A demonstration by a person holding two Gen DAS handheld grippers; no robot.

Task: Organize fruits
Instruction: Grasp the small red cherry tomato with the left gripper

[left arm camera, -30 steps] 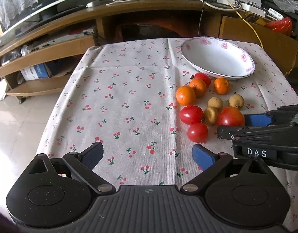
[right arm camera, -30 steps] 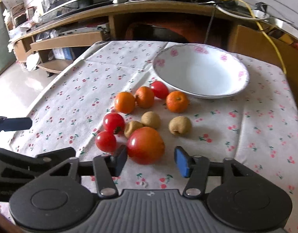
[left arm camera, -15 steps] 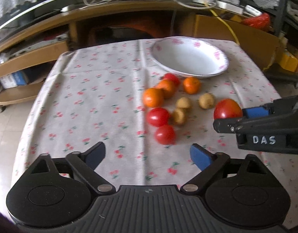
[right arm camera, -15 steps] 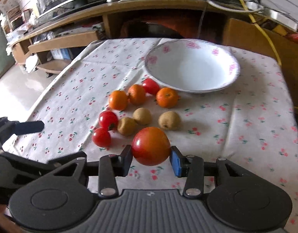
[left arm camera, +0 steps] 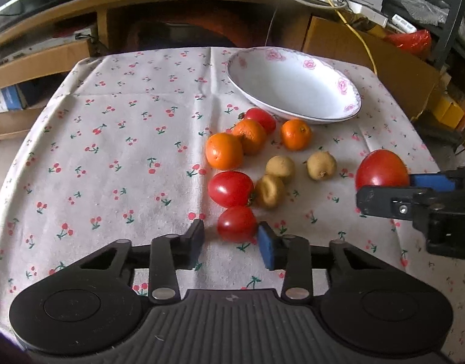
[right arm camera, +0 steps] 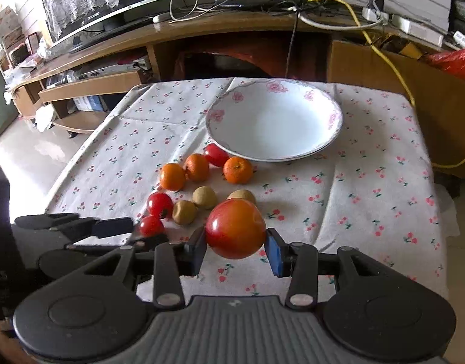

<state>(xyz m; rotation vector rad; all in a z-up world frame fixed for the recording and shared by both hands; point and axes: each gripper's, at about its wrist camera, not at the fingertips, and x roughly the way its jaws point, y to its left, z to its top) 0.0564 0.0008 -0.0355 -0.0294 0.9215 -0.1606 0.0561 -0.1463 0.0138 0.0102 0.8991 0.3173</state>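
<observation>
My right gripper is shut on a big red tomato and holds it above the cloth; the tomato also shows in the left wrist view. My left gripper is open around a small red tomato; the right pad touches it, with a gap at the left pad. A second small tomato, three oranges, three brown fruits and another red tomato lie near the empty white floral bowl.
The table wears a cherry-print cloth. A wooden TV stand with cables stands behind it. A cardboard box and a red bag are at the back right.
My right gripper shut on the big tomato and lifted it off the cloth. My left gripper moved in and narrowed around the nearest small tomato.
</observation>
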